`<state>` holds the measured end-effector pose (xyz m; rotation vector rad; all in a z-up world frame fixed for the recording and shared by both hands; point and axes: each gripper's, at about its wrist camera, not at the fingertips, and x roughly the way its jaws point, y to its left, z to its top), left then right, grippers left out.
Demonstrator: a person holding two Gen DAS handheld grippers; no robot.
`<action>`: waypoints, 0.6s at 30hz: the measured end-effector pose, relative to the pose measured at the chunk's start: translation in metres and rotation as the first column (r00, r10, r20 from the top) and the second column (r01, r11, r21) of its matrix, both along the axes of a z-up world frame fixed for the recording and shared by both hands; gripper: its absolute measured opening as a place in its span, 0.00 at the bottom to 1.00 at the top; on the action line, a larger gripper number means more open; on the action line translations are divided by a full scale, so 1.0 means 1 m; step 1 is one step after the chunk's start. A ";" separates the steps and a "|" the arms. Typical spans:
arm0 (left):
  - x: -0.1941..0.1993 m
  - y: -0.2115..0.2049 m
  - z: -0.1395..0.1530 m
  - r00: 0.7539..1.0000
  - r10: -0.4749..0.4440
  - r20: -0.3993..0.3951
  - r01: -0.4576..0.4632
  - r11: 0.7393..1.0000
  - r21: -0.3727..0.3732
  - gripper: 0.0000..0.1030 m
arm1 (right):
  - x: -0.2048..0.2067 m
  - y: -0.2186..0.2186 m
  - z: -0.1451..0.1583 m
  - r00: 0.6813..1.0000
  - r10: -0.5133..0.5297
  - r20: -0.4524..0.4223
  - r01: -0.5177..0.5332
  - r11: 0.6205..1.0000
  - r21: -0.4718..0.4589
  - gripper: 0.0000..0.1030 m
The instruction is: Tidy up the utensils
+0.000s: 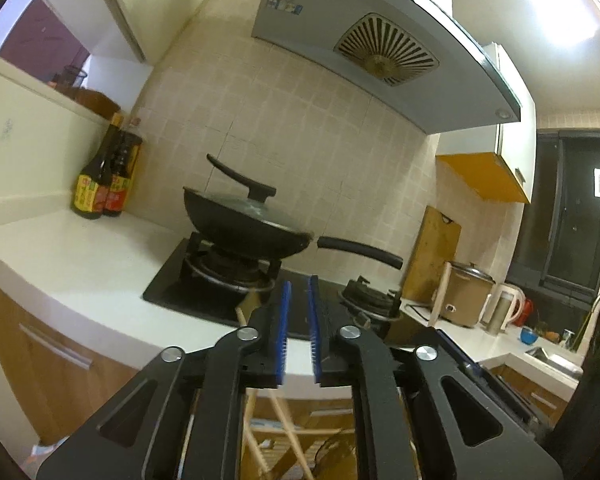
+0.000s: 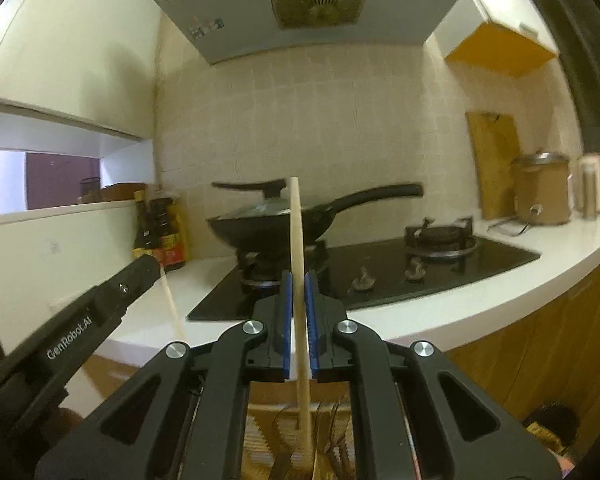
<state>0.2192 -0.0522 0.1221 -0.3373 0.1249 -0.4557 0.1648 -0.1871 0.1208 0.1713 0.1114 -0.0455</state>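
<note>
My right gripper (image 2: 299, 280) is shut on a pale wooden chopstick (image 2: 297, 240) that stands nearly upright between its blue pads, its top in front of the wok. My left gripper (image 1: 298, 284) shows a narrow gap between its blue pads with nothing seen in it in its own view. In the right wrist view the left gripper (image 2: 148, 266) reaches in from the left, and a second pale chopstick (image 2: 172, 304) hangs down from its tip. Below both grippers lies a wooden rack with more sticks (image 1: 284, 420), partly hidden.
A lidded black wok (image 1: 248, 224) sits on the left burner of the black hob (image 2: 380, 276). Sauce bottles (image 1: 104, 176) stand in the counter corner. A cutting board (image 1: 432, 256), rice cooker (image 1: 464, 296) and kettle (image 1: 504, 304) stand to the right. A range hood hangs overhead.
</note>
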 end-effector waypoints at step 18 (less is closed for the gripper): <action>-0.144 0.043 -0.031 0.999 0.025 -0.038 -0.018 0.984 0.176 0.80 | -0.137 0.003 -0.039 0.972 0.151 -0.182 -0.164 0.985 -0.057 0.75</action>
